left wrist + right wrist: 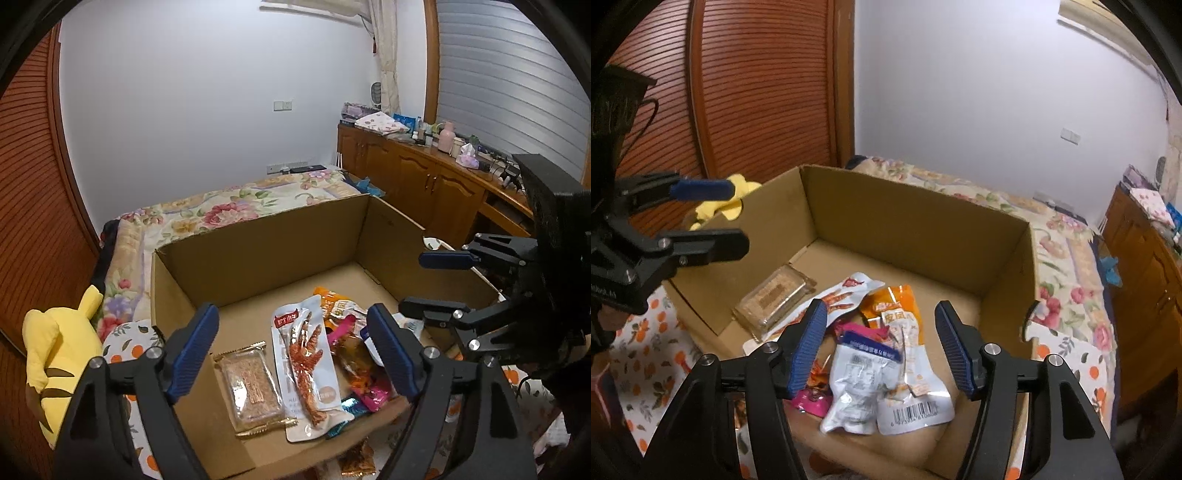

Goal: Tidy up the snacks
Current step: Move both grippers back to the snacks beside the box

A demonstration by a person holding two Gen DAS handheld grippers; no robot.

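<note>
Left wrist view: the left gripper (pixel 291 350) hangs over an open cardboard box (pixel 258 236), its blue ribbed pads spread wide with nothing between them, apparently having let a packet drop. Below, at 6 o'clock on the box floor, lie a clear-wrapped crumbly bar (pixel 251 387) and a glossy white pouch printed with a red chicken foot (pixel 306 365), side by side and touching. From 3 o'clock the right gripper (pixel 432 284) reaches in over the box's right wall. Its own camera shows its jaws apart and empty above a crinkled silver-white pouch (pixel 860 384) and an orange packet (pixel 901 317) heaped near the box's front wall, a pink wrapper (pixel 860 330) poking out beneath. The snacks sit loosely piled at the near end, likely because they are dropped in from this side; sorting looks unfinished. A yellow plush toy (pixel 55 354) sits on the fruit-patterned cloth at 9 o'clock, outside the box.
</note>
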